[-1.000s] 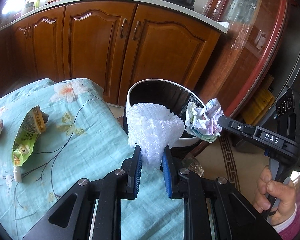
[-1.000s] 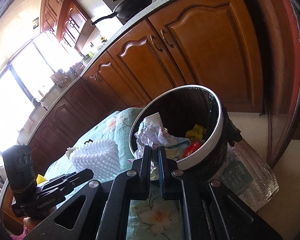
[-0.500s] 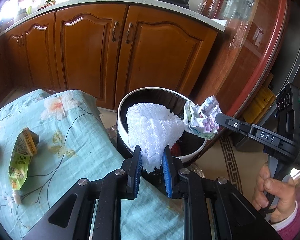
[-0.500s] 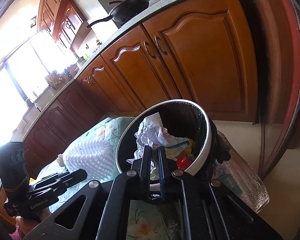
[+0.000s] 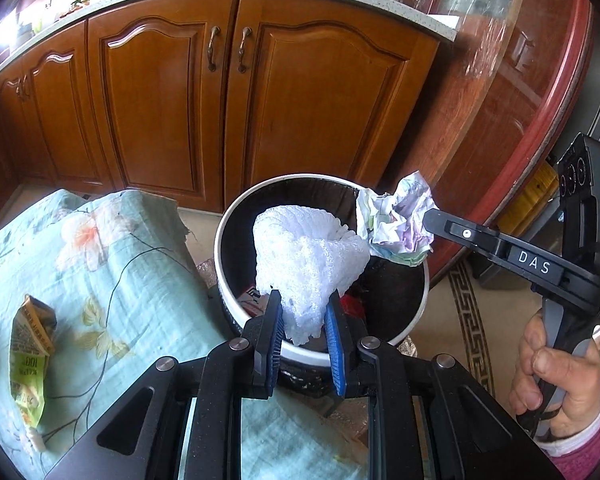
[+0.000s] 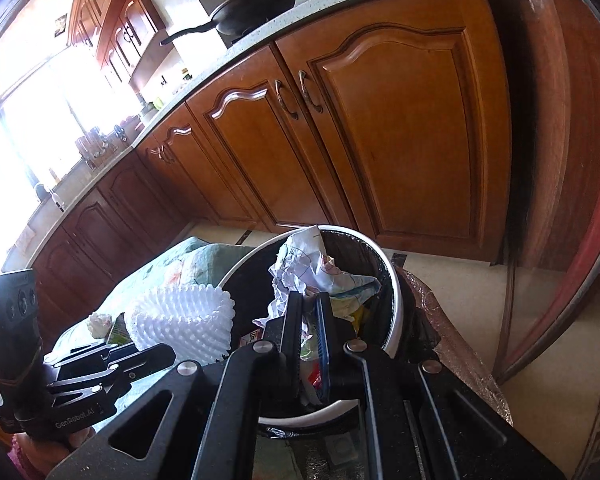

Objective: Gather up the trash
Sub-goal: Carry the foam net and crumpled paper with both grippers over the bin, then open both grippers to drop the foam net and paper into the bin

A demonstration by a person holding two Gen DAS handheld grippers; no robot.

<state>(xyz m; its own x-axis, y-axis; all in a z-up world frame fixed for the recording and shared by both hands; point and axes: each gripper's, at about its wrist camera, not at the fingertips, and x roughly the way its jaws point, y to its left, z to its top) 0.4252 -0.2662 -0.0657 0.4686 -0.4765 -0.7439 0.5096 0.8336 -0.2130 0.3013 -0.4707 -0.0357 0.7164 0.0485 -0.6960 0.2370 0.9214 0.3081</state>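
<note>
The white foam net [image 5: 306, 264], pinched between the pads of the left gripper [image 5: 303, 314], now hangs over the open mouth of the bin [image 5: 236, 216]; a second ago it was short of the rim, above the cloth. The crumpled paper [image 6: 320, 270] is clamped in the right gripper [image 6: 309, 308], also further over the bin than before. The bin stands on the floor at the edge of the flowered tablecloth [image 5: 112, 264], before wooden cabinets [image 5: 308, 92]. Inside the bin lie red and yellow scraps. A green wrapper [image 5: 30, 354] rests on the cloth near its left edge.
</note>
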